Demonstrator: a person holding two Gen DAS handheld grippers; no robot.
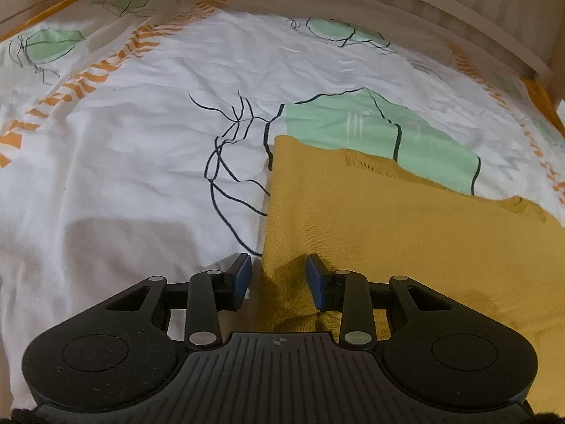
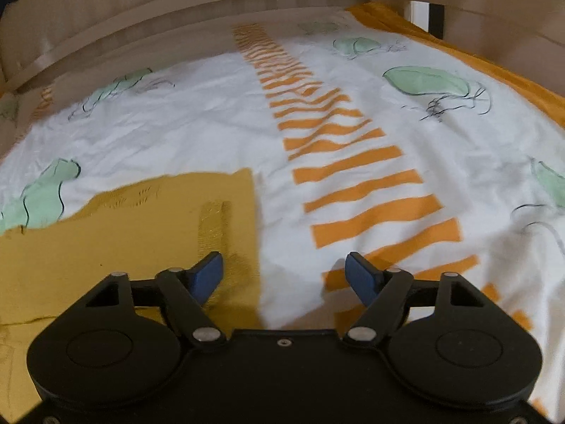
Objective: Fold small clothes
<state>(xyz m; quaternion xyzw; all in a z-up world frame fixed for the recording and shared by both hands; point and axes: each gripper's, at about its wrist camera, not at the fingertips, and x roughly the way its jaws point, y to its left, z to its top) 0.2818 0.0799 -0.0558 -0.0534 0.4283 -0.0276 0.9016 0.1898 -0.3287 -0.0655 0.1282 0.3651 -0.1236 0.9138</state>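
- The white bed sheet [image 1: 123, 162] with green leaves and orange stripes covers the bed.
- The left gripper [image 1: 279, 275] is partly open. A raised bit of the mustard-yellow knitted cloth [image 1: 406, 233] sits between its blue pads [image 1: 243, 275], at the cloth's left edge. I cannot tell if the pads touch it.
- The right gripper [image 2: 284, 275] is wide open and holds nothing. Its left finger is over the yellow cloth's [image 2: 123, 240] right edge; its right finger is over the sheet's [image 2: 459, 162] orange stripes.
- A wooden bed frame [image 2: 176, 7] curves behind.

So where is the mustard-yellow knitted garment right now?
The mustard-yellow knitted garment lies flat on the white patterned bedsheet, its edges between both open claws: left claw, right claw.
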